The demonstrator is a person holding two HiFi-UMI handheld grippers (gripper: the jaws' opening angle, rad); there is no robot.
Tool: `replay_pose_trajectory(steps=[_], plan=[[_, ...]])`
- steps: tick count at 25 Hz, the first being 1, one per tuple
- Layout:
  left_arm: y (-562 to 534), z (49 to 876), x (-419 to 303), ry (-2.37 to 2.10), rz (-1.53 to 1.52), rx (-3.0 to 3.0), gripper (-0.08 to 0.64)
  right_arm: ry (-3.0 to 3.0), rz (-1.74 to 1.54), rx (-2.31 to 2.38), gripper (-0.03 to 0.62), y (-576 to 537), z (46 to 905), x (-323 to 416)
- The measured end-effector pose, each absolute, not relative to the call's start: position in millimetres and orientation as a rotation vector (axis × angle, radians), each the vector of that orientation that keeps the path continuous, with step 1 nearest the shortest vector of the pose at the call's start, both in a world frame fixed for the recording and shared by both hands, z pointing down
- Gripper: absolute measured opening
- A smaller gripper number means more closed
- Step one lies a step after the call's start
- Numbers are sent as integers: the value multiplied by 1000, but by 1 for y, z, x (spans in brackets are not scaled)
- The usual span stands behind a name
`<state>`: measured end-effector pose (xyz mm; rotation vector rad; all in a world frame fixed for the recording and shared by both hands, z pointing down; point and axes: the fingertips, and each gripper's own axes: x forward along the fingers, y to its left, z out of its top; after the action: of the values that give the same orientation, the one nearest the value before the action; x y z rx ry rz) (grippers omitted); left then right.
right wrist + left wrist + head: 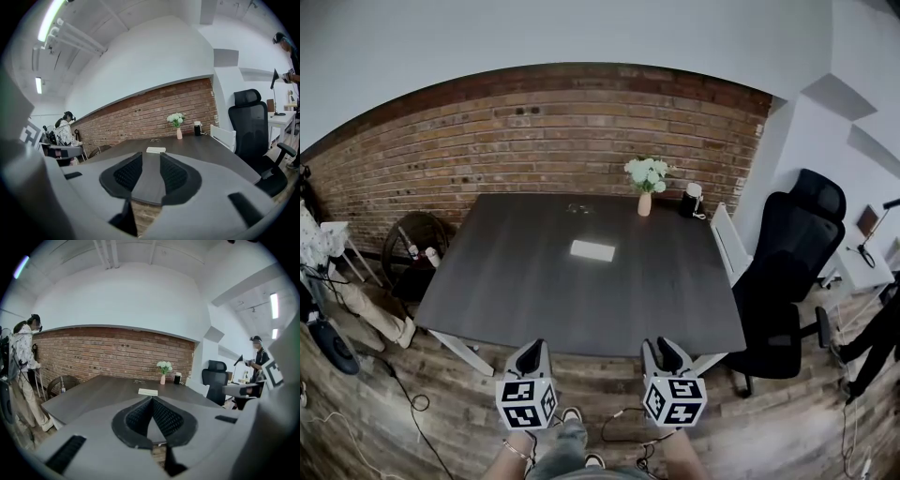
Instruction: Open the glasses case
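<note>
Both grippers are hanging just off the near edge of the table, side by side and pointing across it. I think the person is only lining up, because nothing is being touched yet. The left gripper is showing its jaws pressed together at the tips, with nothing between them. The right gripper is holding its jaws spread, and only bare table is showing through the gap, so maybe it is getting ready to take hold. The case is lying flat near the middle of the table, well apart from both grippers, and it is looking shut. It is sitting out in the open with bare table all round it, so I think both grippers can get at it easily. Its long side is running left to right, nearly in line with the table's near edge, so a broad side is facing the person. Which side opens is too small to tell. A vase is standing at the table's far edge, out of the way.
</note>
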<state>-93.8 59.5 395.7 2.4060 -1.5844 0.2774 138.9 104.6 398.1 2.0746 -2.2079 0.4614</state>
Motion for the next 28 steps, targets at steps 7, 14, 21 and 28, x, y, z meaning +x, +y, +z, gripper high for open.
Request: replay_pose_trajectory(steps=[7,14,21,28], plan=[[-10,401,-72,-1532,259,2447,-5,-2167,452,2110,121,48,403,156],[-114,389,-65,-1506,215,2467,-5,-2140,417,2133,120,-43,388,163],[-214,390,-63,-1476,216,2459,-5,-2108,406,2148,118,-137,381,169],[-296,402,-55,-1436,233,2437,-5,-2073,384,2154,117,-204,377,168]])
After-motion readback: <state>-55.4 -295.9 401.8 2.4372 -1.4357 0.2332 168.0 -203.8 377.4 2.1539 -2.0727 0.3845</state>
